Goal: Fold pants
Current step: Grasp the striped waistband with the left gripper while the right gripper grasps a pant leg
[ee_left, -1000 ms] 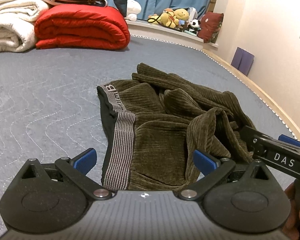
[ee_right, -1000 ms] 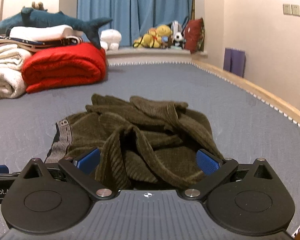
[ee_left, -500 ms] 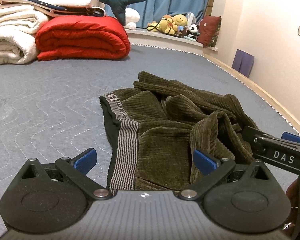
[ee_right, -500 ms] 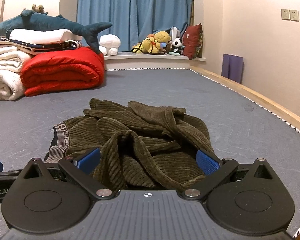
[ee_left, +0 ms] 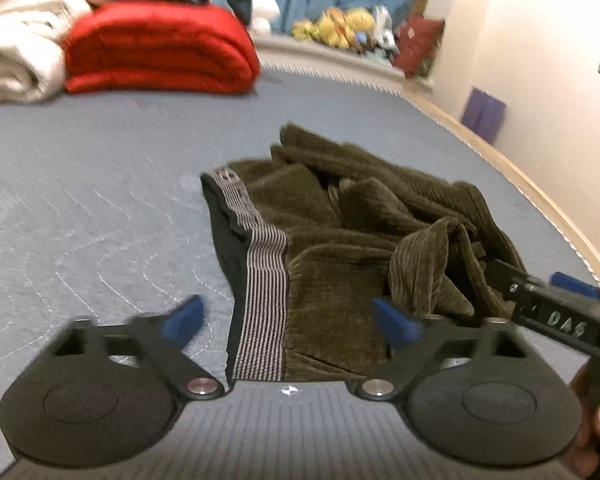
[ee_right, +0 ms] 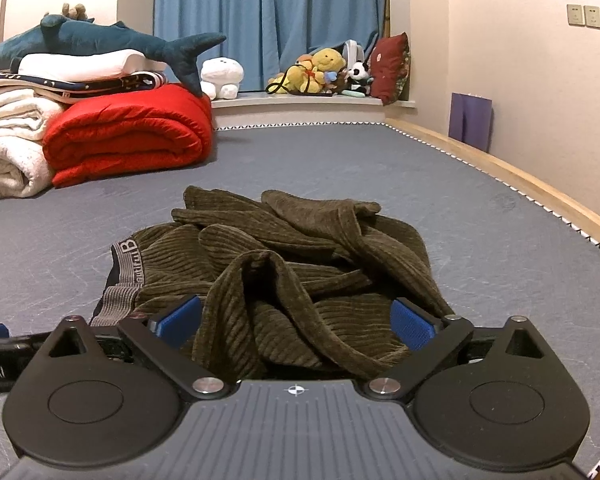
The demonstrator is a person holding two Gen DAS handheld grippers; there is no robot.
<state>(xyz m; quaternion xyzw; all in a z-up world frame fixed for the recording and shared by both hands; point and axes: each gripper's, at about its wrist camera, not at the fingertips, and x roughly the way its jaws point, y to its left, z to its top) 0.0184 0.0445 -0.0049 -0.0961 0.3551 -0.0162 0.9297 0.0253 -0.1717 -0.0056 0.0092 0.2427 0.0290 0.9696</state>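
Olive corduroy pants lie crumpled on the grey quilted mattress, their striped grey waistband on the left side. My left gripper is low over the near end of the waistband. Its jaws are closing, the band lies between the blue pads, and neither pad presses on it. My right gripper straddles a raised fold of the pants. Its jaws are closing a little, with cloth between the pads but not pinched. The right gripper's finger also shows at the right of the left wrist view.
A rolled red quilt and white blankets are stacked at the far left, with a blue shark plush on top. Stuffed toys sit on the back ledge. The mattress's wooden edge runs along the right.
The left gripper's pads have drawn closer together and its view has shifted with motion blur. The right gripper's pads stand slightly narrower. The pants have not moved.
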